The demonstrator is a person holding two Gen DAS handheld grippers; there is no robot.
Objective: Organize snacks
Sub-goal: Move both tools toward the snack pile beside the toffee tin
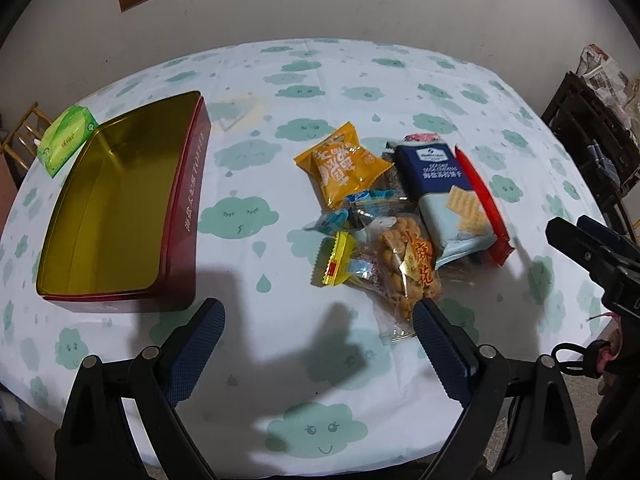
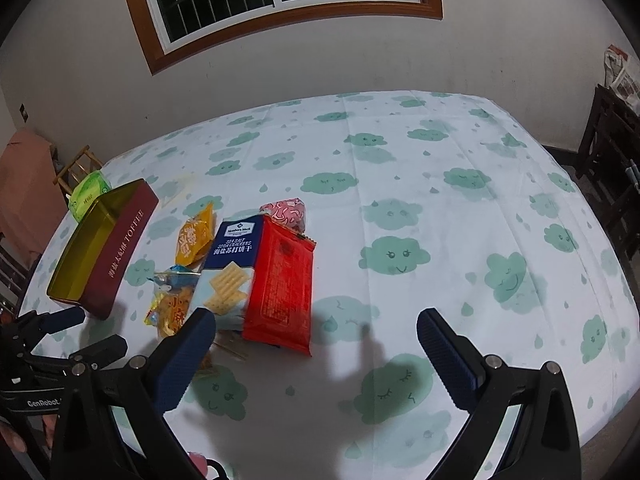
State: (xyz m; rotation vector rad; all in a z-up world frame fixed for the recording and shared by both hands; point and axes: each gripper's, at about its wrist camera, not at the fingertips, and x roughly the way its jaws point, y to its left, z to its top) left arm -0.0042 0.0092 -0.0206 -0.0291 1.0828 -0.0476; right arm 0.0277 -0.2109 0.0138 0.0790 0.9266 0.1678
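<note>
Hovering over a cloud-print tablecloth [image 2: 460, 216], both grippers, left gripper [image 1: 318, 330] and right gripper [image 2: 316, 340], are spread empty; snack pile [image 1: 400, 216] lies between toffee tin [image 1: 120, 208] and bare cloth, tissue pack [image 1: 66, 140] behind the tin.

Your work surface: table [image 1: 360, 80] under a white cloth with green clouds and raindrops.

On it you've got an open red toffee tin [image 1: 120, 208] at left, a green tissue pack [image 1: 66, 138] just behind it, and a snack pile [image 1: 400, 216] mid-table: orange packet [image 1: 344, 164], blue cracker bag [image 1: 444, 184], red pack [image 2: 280, 288], twist snacks [image 1: 404, 264], small candies [image 1: 336, 258].
</note>
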